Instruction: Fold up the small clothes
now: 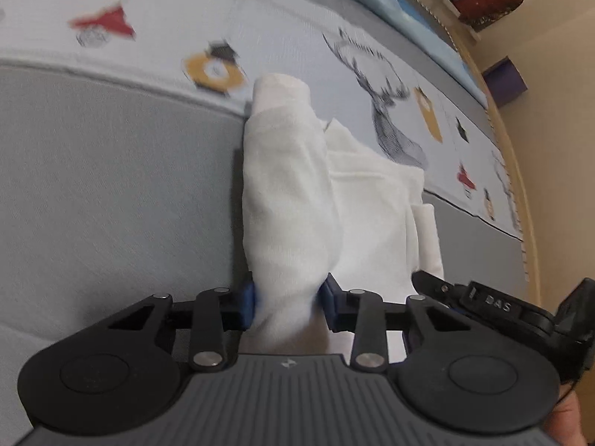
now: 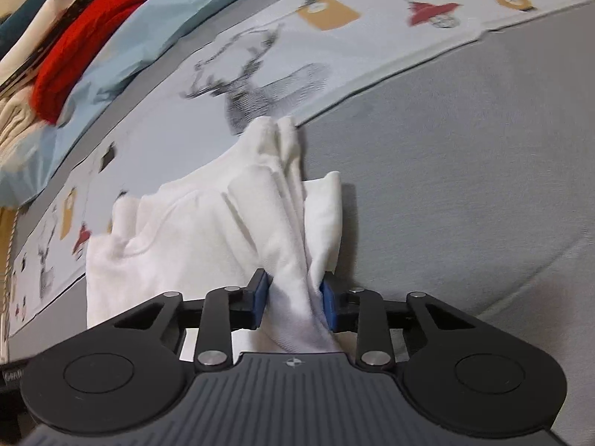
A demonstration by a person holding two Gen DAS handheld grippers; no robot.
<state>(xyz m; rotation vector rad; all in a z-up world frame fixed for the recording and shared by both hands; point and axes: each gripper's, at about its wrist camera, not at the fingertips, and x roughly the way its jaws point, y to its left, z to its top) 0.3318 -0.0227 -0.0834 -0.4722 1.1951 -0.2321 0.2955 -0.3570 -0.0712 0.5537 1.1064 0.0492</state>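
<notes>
We are pinching the white garment (image 1: 290, 200) in both left tongs (image 1: 288, 303) and right tongs (image 2: 295, 303), narrowed onto bunched cloth over the grey bed (image 1: 111, 167)

The bunched end of the white garment (image 1: 290, 200) disappears behind the body of the left tongs (image 1: 286, 304), and in the right wrist view it likewise drops out of sight below the right tongs (image 2: 293, 303). The prints on the bed cover (image 1: 156, 29) are smeared by motion blur. A hand (image 1: 567, 423) is cut off at the left view's bottom right corner.
</notes>
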